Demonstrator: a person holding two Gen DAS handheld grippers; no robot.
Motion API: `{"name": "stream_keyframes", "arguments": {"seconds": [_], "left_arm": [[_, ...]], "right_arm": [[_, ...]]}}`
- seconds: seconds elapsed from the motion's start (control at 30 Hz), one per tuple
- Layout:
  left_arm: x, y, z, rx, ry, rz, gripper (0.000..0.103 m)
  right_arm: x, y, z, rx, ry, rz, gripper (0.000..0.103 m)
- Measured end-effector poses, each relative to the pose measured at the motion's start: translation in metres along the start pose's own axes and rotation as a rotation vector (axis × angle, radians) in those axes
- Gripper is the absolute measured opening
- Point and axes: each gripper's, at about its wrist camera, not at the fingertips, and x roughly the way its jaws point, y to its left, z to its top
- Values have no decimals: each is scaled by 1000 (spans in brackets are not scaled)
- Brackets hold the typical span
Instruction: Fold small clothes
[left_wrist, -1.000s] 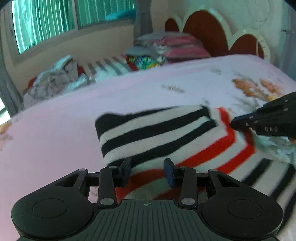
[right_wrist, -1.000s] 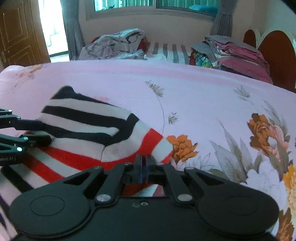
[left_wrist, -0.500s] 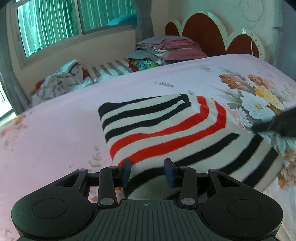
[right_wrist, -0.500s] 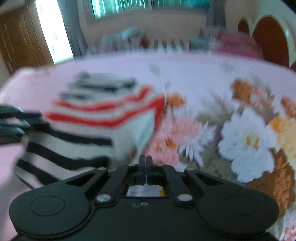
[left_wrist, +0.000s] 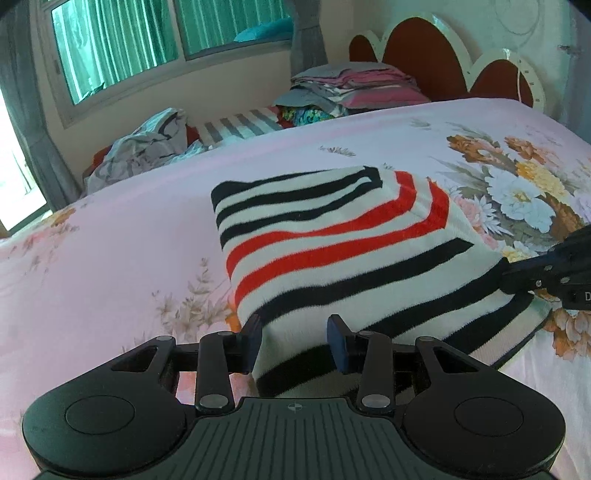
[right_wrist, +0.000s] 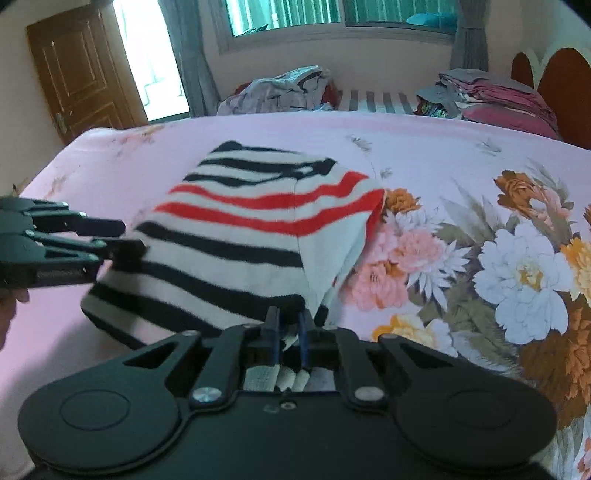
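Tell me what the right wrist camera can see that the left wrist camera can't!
Only the right wrist view shows the brown wooden door and the right gripper close up, with a little cloth between its jaws, which have just been opening. Only the left wrist view shows the left gripper from behind, its jaws apart around the near edge of the cloth. Both show the striped garment on the pink flowered bedsheet, the folded pile and the crumpled heap behind.

Right gripper (left_wrist: 517, 275): body cut off by the left-wrist view's 3 o'clock edge. Garment (right_wrist: 236, 243): near hem hidden behind the gripper at 6 o'clock; whether the pads press it cannot be told.
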Motion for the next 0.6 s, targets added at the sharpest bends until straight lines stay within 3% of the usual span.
{"name": "stream_keyframes", "arguments": {"seconds": [0.23,0.27,0.3,0.33,0.37,0.4,0.6], "left_arm": [[-7,0,-3,-37,7,5,39],[-11,3,-2,-49,-3,-6,48],[-14,8,-1,-70,-11,-15,64],[-16,14,-2,-92,-21,-15,96],[-18,19,-2,-110,-48,-17,99],[-17,24,-1,-124,-56,-28,99],[19,50,6,-308,20,-147,99]], "right_arm": [[-2,-4,-3,14,48,44,14],[-8,-9,2,45,33,61,19],[-14,-15,5,75,1,71,26],[-19,-24,8,115,-41,90,50],[-23,-30,8,143,-67,114,71],[-21,-42,10,191,-76,146,74],[26,-98,14,488,-2,324,64]]}}
